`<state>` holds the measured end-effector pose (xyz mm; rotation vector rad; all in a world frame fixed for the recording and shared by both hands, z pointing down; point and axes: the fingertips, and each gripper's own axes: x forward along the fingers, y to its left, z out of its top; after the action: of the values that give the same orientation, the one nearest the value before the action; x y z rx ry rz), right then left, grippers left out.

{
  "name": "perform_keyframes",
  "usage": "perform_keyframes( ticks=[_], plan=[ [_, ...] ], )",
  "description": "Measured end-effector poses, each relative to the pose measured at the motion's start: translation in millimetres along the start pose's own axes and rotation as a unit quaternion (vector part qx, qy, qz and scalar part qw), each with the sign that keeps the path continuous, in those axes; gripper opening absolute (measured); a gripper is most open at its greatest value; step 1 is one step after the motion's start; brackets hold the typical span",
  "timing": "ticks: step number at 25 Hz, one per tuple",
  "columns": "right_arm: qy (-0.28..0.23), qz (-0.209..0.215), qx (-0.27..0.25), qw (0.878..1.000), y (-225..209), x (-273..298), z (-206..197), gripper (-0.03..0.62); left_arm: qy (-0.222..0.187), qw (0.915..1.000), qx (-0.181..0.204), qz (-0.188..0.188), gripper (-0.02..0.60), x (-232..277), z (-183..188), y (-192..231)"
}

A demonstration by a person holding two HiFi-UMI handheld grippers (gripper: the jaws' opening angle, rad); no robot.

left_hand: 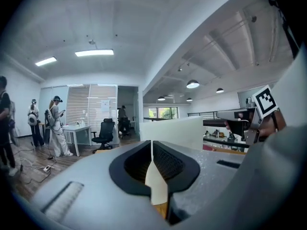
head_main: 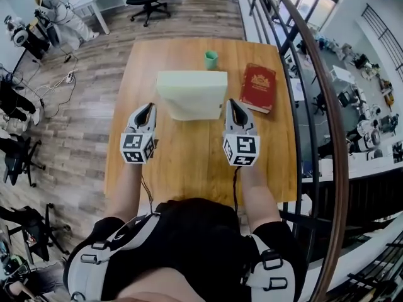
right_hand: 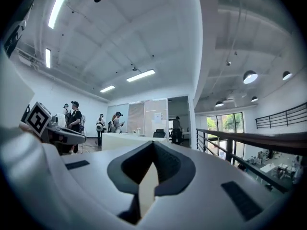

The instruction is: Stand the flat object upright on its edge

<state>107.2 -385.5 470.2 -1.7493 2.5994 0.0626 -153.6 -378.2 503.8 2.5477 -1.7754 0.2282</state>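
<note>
We hold the left gripper [head_main: 150,107] and right gripper [head_main: 232,104] over the tabletop [head_main: 189,162], both pairs of jaws pressed together on nothing. The pale slab [head_main: 192,96] rises between them, just beside each tip. A green cup [head_main: 211,60] and red book [head_main: 258,88] lie beyond.

The left forearm [head_main: 129,190] and right forearm [head_main: 255,194] reach forward from the bottom of the frame, holding the left gripper [head_main: 148,107] and right gripper [head_main: 233,104] level at mid-frame, jaws closed together on nothing.
</note>
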Motion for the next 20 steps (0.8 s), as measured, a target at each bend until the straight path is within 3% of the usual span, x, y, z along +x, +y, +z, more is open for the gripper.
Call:
perform_keyframes(
  ticks=[5,10,20],
  plan=[
    [-0.008,-0.016,-0.018,1.0,8.4,-30.8,15.1,0.005,-0.011,0.9989,-0.027,0.036,0.006,-36.8,5.8,-3.7],
    [-0.001,-0.006,0.005,1.0,18.1,-49.5,-2.1,0.003,0.006,0.9991,-0.025,0.035,0.006,-61.9,-8.3,-15.9],
    [-0.008,-0.012,-0.003,1.0,28.1,-57.3,0.0,0.003,-0.013,0.9996,-0.017,0.018,0.006,-64.3,14.7,-31.4]
  ],
)
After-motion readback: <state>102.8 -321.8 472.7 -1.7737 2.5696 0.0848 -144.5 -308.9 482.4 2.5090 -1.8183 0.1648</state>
